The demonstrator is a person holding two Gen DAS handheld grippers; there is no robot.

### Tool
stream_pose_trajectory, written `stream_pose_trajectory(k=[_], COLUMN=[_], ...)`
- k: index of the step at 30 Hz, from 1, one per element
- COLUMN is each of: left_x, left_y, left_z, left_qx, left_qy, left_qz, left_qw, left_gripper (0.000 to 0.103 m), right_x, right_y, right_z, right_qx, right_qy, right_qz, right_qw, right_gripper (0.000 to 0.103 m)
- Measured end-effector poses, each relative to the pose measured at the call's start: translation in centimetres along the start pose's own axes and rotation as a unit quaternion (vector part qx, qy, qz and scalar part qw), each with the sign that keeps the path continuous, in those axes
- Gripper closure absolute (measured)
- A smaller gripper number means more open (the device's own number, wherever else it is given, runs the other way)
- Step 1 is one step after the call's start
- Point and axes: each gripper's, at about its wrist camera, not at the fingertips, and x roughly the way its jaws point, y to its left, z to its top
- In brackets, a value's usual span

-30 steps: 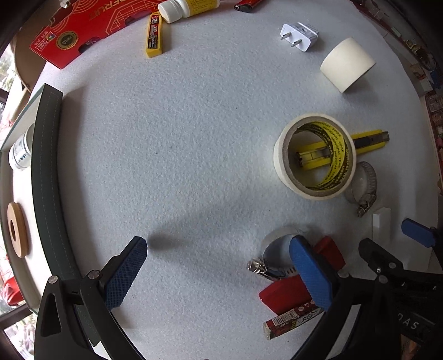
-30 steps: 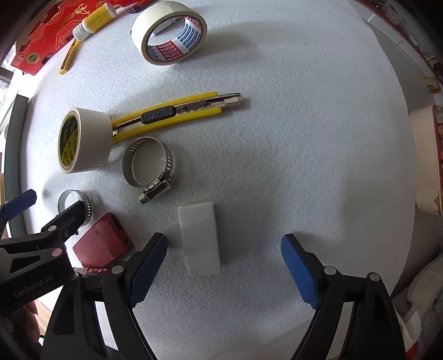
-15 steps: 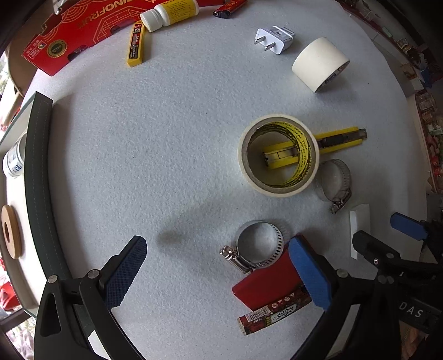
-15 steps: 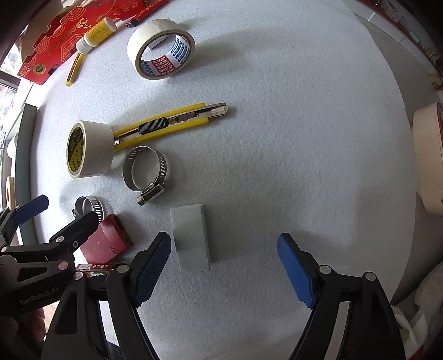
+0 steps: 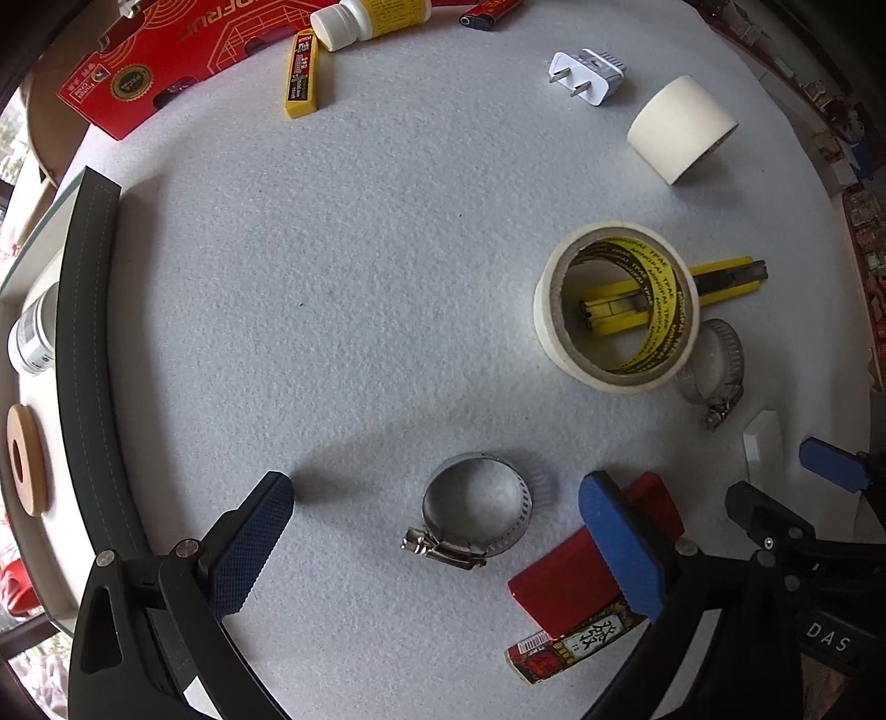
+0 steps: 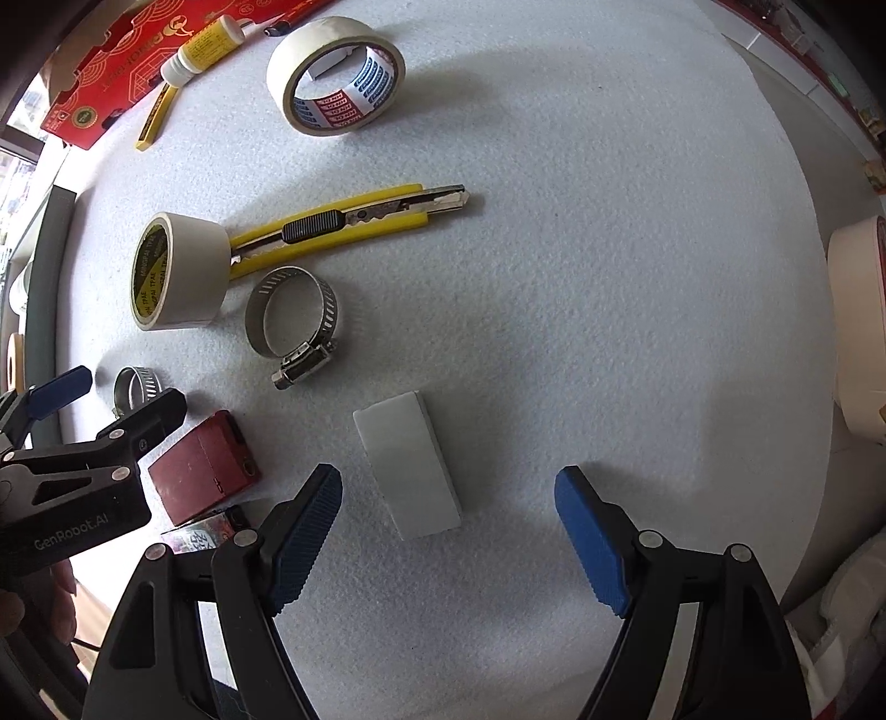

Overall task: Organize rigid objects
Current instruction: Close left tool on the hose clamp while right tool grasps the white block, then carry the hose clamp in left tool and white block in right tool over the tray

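In the left wrist view my left gripper (image 5: 437,531) is open, its jaws either side of a small metal hose clamp (image 5: 470,512) on the white mat. A red box (image 5: 587,565) lies under its right finger. In the right wrist view my right gripper (image 6: 448,531) is open, with a white block (image 6: 410,465) between its jaws, nearer the left finger. A larger hose clamp (image 6: 293,327), a yellow utility knife (image 6: 354,224) and a tape roll (image 6: 177,271) lie beyond.
A second tape roll (image 6: 338,75), a white plug (image 5: 587,75), a yellow blade case (image 5: 302,75), a bottle (image 5: 365,19) and a red carton (image 5: 149,61) lie at the far edge. A dark strip (image 5: 83,360) borders the mat's left side. Another roll (image 6: 858,327) stands right.
My left gripper has shifted so the small hose clamp now sits between its open jaws. My right gripper has drawn closer to the white block.
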Motion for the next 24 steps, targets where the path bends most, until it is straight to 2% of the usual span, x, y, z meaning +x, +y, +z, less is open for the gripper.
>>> stream_pose_trajectory(k=[5, 7, 8, 9, 10, 11, 12, 13, 14, 15, 18, 24], left_x=[0.1, -0.3, -0.2, 0.1, 0.4, 0.3, 0.1, -0.3, -0.8, -1.0, -1.1, -3.5], left_y=[-1.6, -0.2, -0.3, -0.7, -0.1, -0.3, -0.6, -1.0, -1.3, -1.7, -1.1, -0.4], left_z=[-2.0, -3.0, -2.9, -3.0, -2.7, -2.7, -2.7, -2.8, -3.1, -3.0, -3.5, -5.8], left_qx=[-0.007, -0.010, -0.012, -0.011, -0.012, -0.009, 0.000, 0.012, 0.025, 0.033, 0.012, 0.020], left_qy=[-0.024, -0.017, -0.002, 0.011, 0.017, 0.019, 0.016, 0.012, 0.010, 0.011, 0.037, 0.026], left_qz=[-0.002, -0.001, -0.001, -0.002, -0.003, -0.004, -0.004, -0.005, -0.006, -0.005, -0.033, -0.049], left_qw=[0.9997, 0.9998, 0.9999, 0.9999, 0.9998, 0.9998, 0.9999, 0.9998, 0.9996, 0.9994, 0.9987, 0.9983], left_gripper=[0.000, 0.000, 0.000, 0.000, 0.003, 0.005, 0.015, 0.030, 0.041, 0.063, 0.063, 0.063], right_x=[0.3, 0.3, 0.0, -0.2, -0.5, -0.4, -0.5, -0.5, -0.7, -0.9, -2.8, -6.0], right_y=[1.2, 2.1, 2.8, 3.2, 3.3, 3.6, 3.5, 3.3, 2.9, 2.7, 1.5, -1.2], right_z=[-0.5, -1.0, -0.9, -1.0, -1.1, -1.0, -1.0, -1.0, -1.0, -1.2, -1.9, -4.3], right_qx=[-0.010, -0.017, -0.026, -0.036, -0.042, -0.041, -0.034, -0.023, -0.012, -0.005, 0.005, 0.061], right_qy=[-0.002, -0.005, -0.009, -0.011, -0.009, -0.003, 0.000, 0.003, 0.004, 0.003, 0.000, 0.002], right_qz=[-0.013, -0.014, -0.014, -0.014, -0.016, -0.014, -0.008, 0.003, 0.014, 0.022, 0.043, 0.101], right_qw=[1.000, 1.000, 1.000, 0.999, 0.999, 0.999, 0.999, 1.000, 1.000, 1.000, 0.999, 0.993], right_gripper=[0.022, 0.031, 0.047, 0.070, 0.078, 0.078, 0.078, 0.078, 0.078, 0.078, 0.078, 0.078])
